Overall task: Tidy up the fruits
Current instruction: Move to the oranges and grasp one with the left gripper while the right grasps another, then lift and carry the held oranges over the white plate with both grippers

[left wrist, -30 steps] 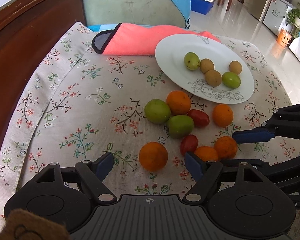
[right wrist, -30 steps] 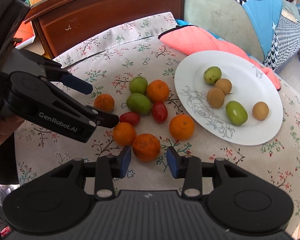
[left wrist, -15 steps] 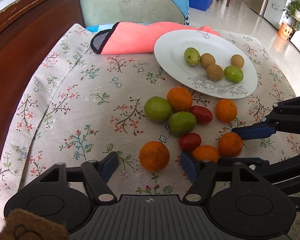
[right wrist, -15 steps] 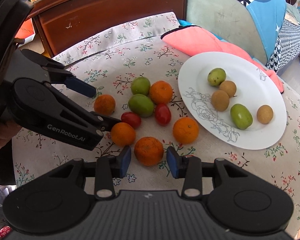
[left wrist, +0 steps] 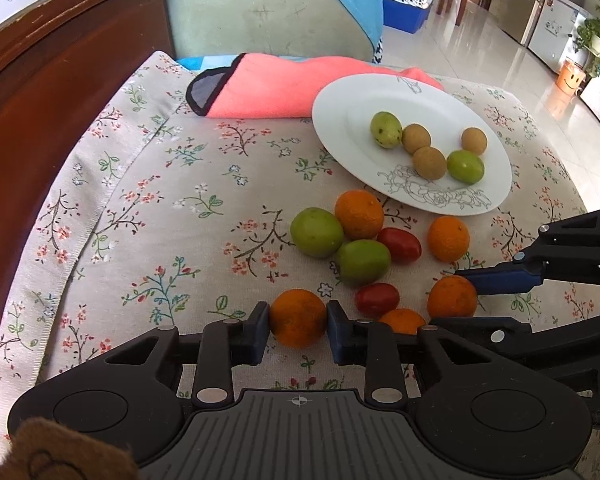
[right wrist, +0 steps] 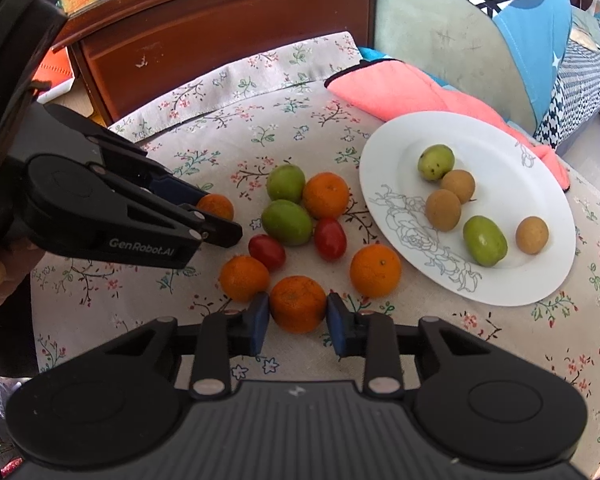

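Observation:
My left gripper (left wrist: 298, 326) is shut on an orange (left wrist: 298, 317) resting on the floral cloth. My right gripper (right wrist: 298, 316) is shut on another orange (right wrist: 298, 304), also on the cloth; that gripper shows at the right in the left wrist view (left wrist: 472, 296). Between them lie more oranges (right wrist: 326, 195), two green fruits (right wrist: 287, 222) and two red tomatoes (right wrist: 330, 238). A white plate (right wrist: 540, 280) at the right holds two green fruits and three brown ones.
A pink cloth (left wrist: 276, 92) lies behind the plate. A dark wooden bed frame (left wrist: 40, 92) runs along the left. A grey-green chair back (left wrist: 268, 12) stands beyond the cloth. The floral cloth's left part (left wrist: 140, 208) holds no fruit.
Both grippers moved forward and closed, each on an orange that sat between its fingers. The other fruits have not moved.

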### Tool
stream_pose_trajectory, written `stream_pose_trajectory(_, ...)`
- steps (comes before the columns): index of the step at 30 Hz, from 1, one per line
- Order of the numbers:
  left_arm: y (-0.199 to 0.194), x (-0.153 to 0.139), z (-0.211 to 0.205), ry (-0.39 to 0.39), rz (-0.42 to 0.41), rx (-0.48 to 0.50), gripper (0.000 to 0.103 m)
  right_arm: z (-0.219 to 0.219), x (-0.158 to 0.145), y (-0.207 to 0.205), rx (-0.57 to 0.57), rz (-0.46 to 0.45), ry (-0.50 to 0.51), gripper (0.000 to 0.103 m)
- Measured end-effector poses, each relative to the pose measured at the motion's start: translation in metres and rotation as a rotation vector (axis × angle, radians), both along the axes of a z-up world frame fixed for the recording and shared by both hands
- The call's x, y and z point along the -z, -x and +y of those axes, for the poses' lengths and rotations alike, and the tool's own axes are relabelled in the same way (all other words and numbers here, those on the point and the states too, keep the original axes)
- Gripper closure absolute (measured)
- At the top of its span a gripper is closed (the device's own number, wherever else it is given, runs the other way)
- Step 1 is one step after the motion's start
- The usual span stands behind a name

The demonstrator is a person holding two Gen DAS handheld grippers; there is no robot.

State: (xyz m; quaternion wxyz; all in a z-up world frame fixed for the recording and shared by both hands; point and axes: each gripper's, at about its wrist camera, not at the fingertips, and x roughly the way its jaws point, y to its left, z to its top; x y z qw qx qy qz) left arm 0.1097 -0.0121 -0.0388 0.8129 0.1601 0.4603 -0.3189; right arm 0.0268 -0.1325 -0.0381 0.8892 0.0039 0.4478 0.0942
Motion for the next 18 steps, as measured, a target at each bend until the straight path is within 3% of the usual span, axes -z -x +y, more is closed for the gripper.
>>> stream_pose_trajectory(18,-0.013,-0.038,-0.002,0.130,-0.048,-0.082,0.076,-0.028,-0.036,-0.003,0.116,-0.123,-0.069,0.072)
